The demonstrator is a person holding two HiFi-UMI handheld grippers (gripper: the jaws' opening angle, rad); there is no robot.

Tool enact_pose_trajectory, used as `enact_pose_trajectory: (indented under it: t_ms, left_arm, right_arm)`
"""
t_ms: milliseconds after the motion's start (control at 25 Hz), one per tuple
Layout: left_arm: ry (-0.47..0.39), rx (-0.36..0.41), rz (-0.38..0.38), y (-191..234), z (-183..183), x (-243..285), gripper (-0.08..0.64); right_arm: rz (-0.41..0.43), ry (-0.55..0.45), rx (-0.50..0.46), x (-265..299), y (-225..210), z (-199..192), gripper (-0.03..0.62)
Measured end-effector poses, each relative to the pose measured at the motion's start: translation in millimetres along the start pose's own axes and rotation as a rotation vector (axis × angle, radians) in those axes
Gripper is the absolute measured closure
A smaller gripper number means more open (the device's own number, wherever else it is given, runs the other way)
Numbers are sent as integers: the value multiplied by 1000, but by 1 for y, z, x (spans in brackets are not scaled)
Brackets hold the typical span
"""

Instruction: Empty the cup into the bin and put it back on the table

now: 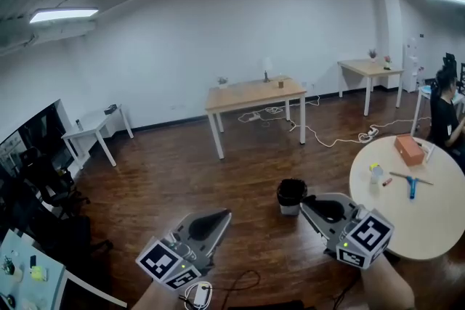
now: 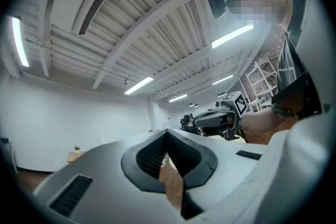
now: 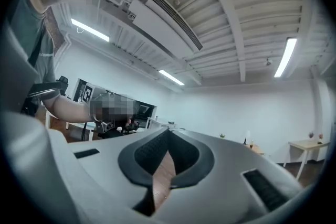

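Approach step: left gripper (image 1: pixel 224 215) and right gripper (image 1: pixel 306 202) closed, empty; next, right must open toward cup (image 1: pixel 375 175) on right table (image 1: pixel 436 232).

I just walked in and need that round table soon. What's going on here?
A person holds out the left gripper and the right gripper above the floor, both shut and empty. The black bin stands on the floor beside the round table. What looks like the cup sits on that table, untouched.
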State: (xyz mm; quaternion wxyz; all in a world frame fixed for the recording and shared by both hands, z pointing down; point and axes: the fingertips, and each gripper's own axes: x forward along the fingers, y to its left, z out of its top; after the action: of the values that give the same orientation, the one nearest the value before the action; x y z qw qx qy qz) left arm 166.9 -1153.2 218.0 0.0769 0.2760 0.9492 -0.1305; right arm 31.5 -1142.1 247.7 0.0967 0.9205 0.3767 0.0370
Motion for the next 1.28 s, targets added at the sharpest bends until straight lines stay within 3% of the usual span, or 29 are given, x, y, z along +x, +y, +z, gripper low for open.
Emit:
enact_pose_trajectory:
  t_ms: [400, 840, 1280]
  left_arm:
    - [14, -5, -17, 38, -22, 8, 566]
    - [-18, 23, -48, 145, -35, 16, 566]
    - [-21, -36, -35, 245, -63, 17, 566]
  right_arm:
    - [12, 11, 13, 46, -16, -11, 588]
    - [-27, 28, 22, 152, -50, -14, 588]
    - [-30, 60, 63, 255, -69, -27, 588]
